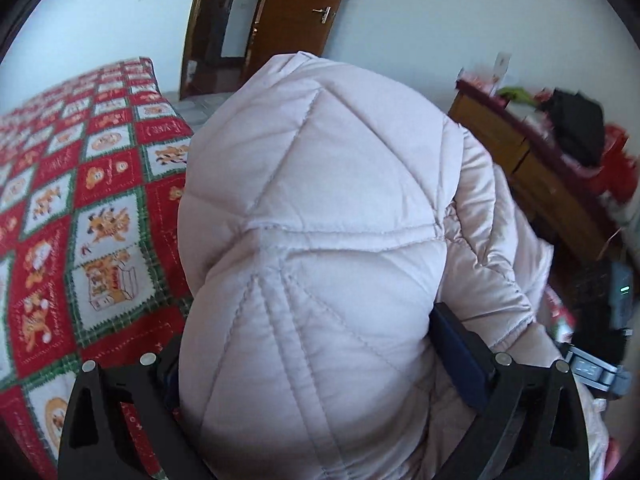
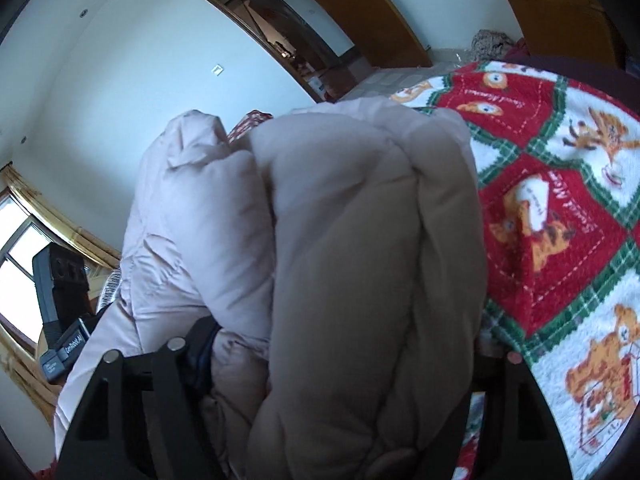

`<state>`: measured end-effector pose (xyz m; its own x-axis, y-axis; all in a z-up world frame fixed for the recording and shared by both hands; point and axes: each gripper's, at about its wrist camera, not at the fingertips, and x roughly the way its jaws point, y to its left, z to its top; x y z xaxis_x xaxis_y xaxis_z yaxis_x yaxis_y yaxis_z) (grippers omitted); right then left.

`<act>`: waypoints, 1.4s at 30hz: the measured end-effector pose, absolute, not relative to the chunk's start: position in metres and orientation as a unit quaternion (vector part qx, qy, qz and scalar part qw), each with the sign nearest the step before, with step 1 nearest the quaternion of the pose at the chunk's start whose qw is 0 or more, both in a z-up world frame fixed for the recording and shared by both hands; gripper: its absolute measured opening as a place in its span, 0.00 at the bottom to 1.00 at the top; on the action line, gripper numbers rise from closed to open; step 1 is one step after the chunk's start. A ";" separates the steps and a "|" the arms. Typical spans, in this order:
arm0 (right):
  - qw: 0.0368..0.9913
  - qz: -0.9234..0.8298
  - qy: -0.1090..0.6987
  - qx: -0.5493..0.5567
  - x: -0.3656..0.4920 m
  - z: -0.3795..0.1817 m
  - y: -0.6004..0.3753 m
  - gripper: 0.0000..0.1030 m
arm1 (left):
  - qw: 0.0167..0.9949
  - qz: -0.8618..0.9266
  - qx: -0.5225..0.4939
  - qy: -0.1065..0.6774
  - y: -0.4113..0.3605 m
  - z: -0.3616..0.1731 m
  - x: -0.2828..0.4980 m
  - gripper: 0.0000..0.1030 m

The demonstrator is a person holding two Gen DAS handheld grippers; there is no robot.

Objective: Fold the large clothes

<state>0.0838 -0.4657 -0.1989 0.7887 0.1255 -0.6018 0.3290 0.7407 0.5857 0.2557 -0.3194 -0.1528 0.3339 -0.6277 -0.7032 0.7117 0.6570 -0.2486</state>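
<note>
Both grippers clamp a pale pink puffer jacket (image 1: 320, 240) above the patchwork bed quilt (image 1: 80, 200).

The left gripper (image 1: 320, 364) and right gripper (image 2: 340, 360) each pinch thick folds; bulging fabric hides the fingertips, apparently pressed in.

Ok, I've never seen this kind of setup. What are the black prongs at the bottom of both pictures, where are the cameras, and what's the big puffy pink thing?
No robot here: a person carries a handheld two-finger gripper in each hand, each with a fisheye camera looking forward along its fingers. The black prongs are those fingers. One picture looks out from the left gripper, the other from the right gripper. The pink thing is a quilted padded jacket, bunched thick between the fingers of both grippers, so each seems clamped on it. Under and beside it lies a red, white and green patchwork blanket with cartoon animals, apparently on a bed. Behind are a brown door and a cluttered wooden dresser.
</note>
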 end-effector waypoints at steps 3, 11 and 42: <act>0.878 -0.075 0.323 0.344 0.074 -0.182 -0.460 0.73 | 0.820 -0.407 0.071 0.396 -0.322 -0.153 0.253 0.99; 0.916 -0.184 0.287 0.213 0.010 -0.091 -0.448 0.74 | 0.836 -0.399 0.137 0.350 -0.329 -0.150 0.234 0.99; 0.896 -0.301 0.318 0.072 0.007 -0.121 -0.414 0.70 | 0.868 -0.344 0.182 0.309 -0.309 -0.130 0.201 0.99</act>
<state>0.0070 -0.4137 -0.1207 0.6166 -0.4931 -0.6137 0.5845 0.8089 -0.0627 0.2011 -0.3088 -0.1296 0.5723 -0.4858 -0.6606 0.7099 0.6968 0.1026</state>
